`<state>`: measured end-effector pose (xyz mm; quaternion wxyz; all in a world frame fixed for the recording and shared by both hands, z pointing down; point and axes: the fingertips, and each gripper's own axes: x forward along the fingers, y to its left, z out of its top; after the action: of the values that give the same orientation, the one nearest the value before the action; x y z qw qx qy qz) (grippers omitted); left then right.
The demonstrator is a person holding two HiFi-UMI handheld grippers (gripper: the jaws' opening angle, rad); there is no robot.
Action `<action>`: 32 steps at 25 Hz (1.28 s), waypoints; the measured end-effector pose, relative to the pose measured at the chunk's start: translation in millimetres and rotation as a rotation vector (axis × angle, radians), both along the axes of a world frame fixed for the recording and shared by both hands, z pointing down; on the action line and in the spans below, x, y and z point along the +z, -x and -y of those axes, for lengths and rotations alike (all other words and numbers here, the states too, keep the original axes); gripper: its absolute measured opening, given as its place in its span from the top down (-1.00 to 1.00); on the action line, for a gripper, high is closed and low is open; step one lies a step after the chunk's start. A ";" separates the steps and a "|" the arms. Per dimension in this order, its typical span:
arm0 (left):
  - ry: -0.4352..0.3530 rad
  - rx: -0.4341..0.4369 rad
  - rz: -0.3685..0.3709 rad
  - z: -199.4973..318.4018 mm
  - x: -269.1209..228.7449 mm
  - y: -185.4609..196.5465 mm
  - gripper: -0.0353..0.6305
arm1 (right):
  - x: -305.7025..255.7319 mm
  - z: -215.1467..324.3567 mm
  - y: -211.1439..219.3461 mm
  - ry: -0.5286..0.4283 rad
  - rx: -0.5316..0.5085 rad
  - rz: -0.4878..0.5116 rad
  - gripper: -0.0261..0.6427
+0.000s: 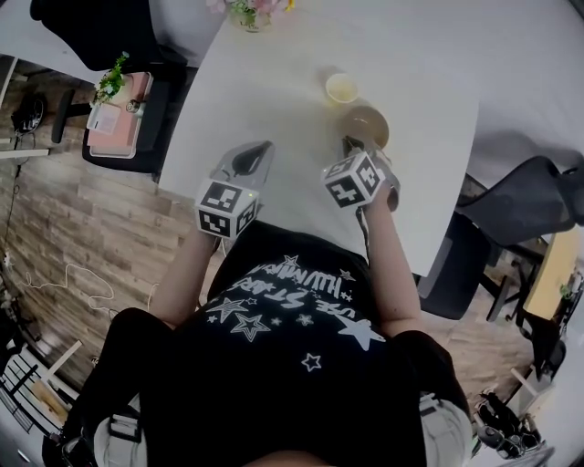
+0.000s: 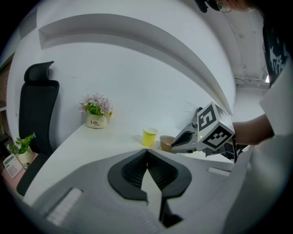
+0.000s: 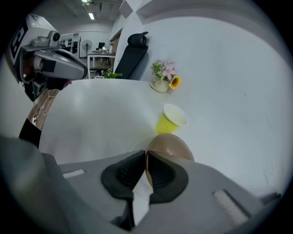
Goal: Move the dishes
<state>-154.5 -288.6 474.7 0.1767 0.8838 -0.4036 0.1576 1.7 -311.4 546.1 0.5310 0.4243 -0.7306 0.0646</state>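
A brown bowl (image 1: 367,125) sits on the white table (image 1: 274,82), just in front of a yellow paper cup (image 1: 342,88). My right gripper (image 1: 352,146) is at the bowl's near edge. In the right gripper view its pads (image 3: 160,171) are shut on the rim of the brown bowl (image 3: 170,146), with the yellow cup (image 3: 171,119) just beyond. My left gripper (image 1: 256,153) hovers over the table to the left, shut, with nothing between its jaws (image 2: 147,153). From the left gripper view, the cup (image 2: 149,136) and bowl (image 2: 166,143) stand ahead to the right.
A small flower pot (image 1: 251,11) stands at the table's far edge. A black office chair (image 1: 100,27) and a stool with a pink item (image 1: 117,114) are left of the table. Another dark chair (image 1: 520,196) is at the right.
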 end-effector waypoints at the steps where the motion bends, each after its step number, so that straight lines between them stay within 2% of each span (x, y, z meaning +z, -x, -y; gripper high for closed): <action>1: -0.004 -0.004 0.000 -0.6 -2.0 -2.0 0.86 | -2.5 -1.0 -1.3 -0.002 -0.006 0.005 0.86; 8: -0.037 -0.017 -0.013 -1.0 -16.5 -22.5 0.86 | -33.9 -1.5 -18.8 -0.058 -0.012 0.042 0.86; 15: -0.067 -0.013 -0.020 -0.6 -28.1 -46.8 0.86 | -53.9 11.4 -65.9 -0.117 0.029 0.020 0.86; 24: -0.073 -0.003 -0.009 1.2 -31.8 -66.4 0.86 | -43.6 28.7 -115.9 -0.120 0.074 -0.014 0.86; 32: -0.053 -0.033 -0.006 6.0 -28.0 -79.0 0.86 | -17.0 37.8 -128.5 -0.079 0.052 -0.021 0.86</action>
<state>-75.5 -294.5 446.7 0.1571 0.8818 -0.4215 0.1414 130.2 -349.2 529.1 0.5198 0.4643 -0.7157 0.0449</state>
